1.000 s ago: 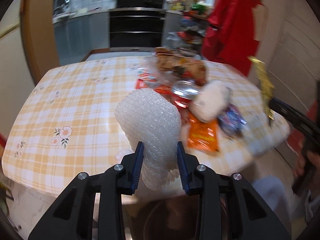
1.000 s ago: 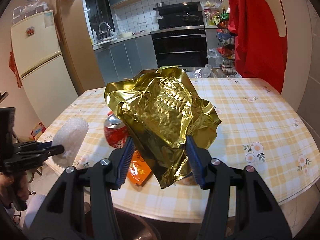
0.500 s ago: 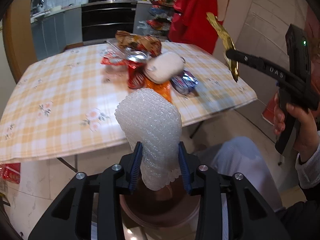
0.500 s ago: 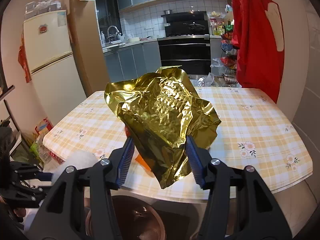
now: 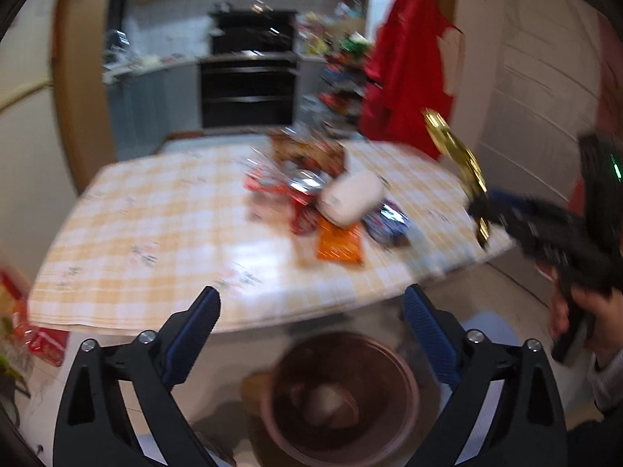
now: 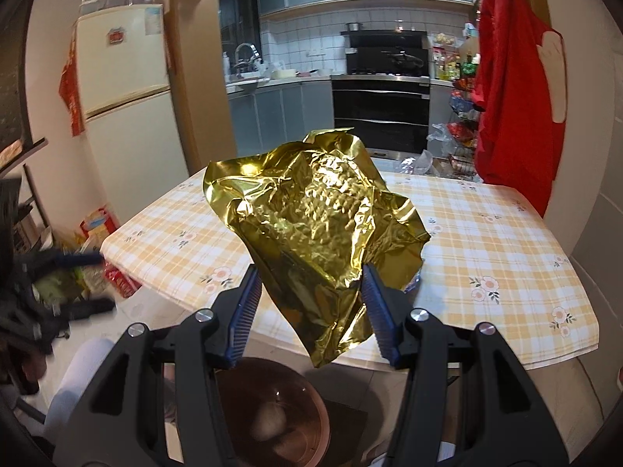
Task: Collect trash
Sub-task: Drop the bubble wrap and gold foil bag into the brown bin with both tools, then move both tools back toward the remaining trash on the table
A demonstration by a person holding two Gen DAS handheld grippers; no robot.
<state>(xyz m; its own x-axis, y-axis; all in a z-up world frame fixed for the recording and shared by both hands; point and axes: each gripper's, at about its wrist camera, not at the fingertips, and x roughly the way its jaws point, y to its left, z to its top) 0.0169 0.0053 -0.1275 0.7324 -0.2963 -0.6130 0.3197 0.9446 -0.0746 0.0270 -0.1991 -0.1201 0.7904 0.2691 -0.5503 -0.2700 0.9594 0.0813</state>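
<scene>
My left gripper [image 5: 311, 311] is open and empty above a brown trash bin [image 5: 338, 397]. The white bubble wrap [image 5: 327, 408] lies inside the bin; it also shows in the right wrist view [image 6: 268, 424]. My right gripper [image 6: 311, 303] is shut on a crumpled gold foil wrapper [image 6: 315, 233], held over the bin [image 6: 272, 416]. The right gripper also shows at the right of the left wrist view [image 5: 537, 229], with the foil [image 5: 459, 163] edge-on.
The checked table [image 5: 155, 233] carries a pile of trash: a white pouch [image 5: 350, 198], an orange packet [image 5: 338, 245], a red can [image 5: 303, 186] and a blue wrapper [image 5: 389, 225]. A red garment [image 6: 514, 89] hangs at the right. Bags [image 6: 97, 272] lie on the floor at the left.
My left gripper has opened and the bubble wrap has dropped into the bin. The right gripper still holds the gold foil and has come over the bin.
</scene>
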